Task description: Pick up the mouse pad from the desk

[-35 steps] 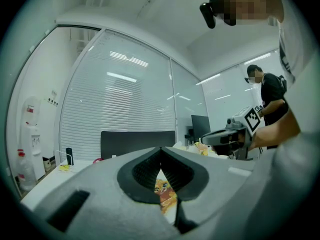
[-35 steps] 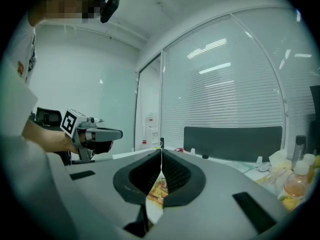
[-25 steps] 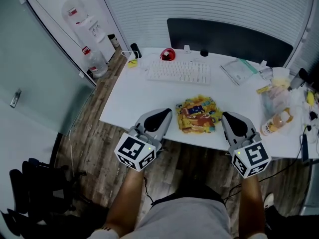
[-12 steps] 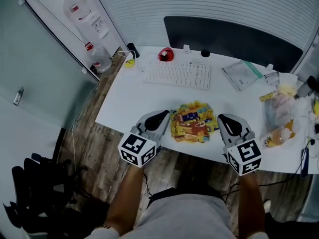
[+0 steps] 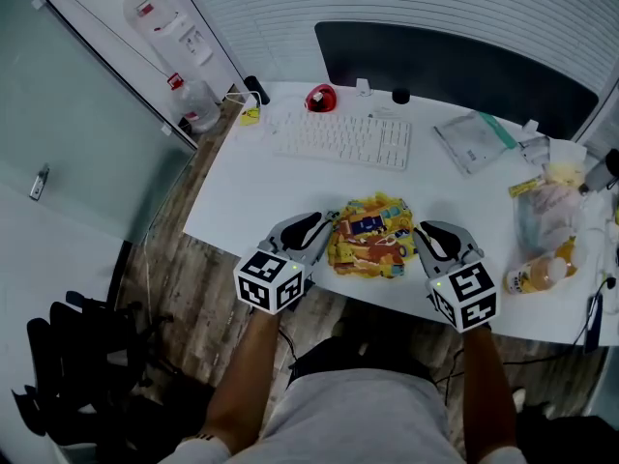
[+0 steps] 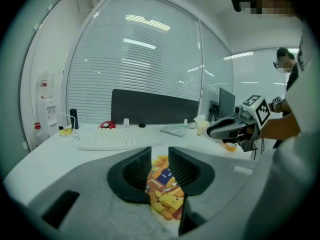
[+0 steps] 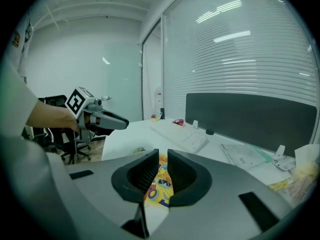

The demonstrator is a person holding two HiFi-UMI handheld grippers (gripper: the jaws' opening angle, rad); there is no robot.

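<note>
The mouse pad [image 5: 370,235], yellow and orange with a cartoon print, lies flat near the front edge of the white desk [image 5: 253,193]. My left gripper [image 5: 324,222] sits at the pad's left edge. Its jaws are opening by a narrow gap, and the pad [image 6: 165,196] shows through that gap, untouched by the pads. My right gripper [image 5: 426,232] is at the pad's right edge with its jaws shut and nothing held. The pad [image 7: 159,186] shows just beyond its tips. Each gripper view also catches the other gripper: the right one [image 6: 225,129] and the left one [image 7: 112,121].
A white keyboard [image 5: 343,139] and a red object [image 5: 321,99] lie behind the pad, before a dark partition [image 5: 455,66]. A clear folder [image 5: 474,141], plastic bags [image 5: 549,201] and a bottle [image 5: 537,275] crowd the desk's right. A water dispenser [image 5: 164,17] stands far left.
Both grippers have come down and closed in on the two sides of the mouse pad. The left jaws have parted slightly.
</note>
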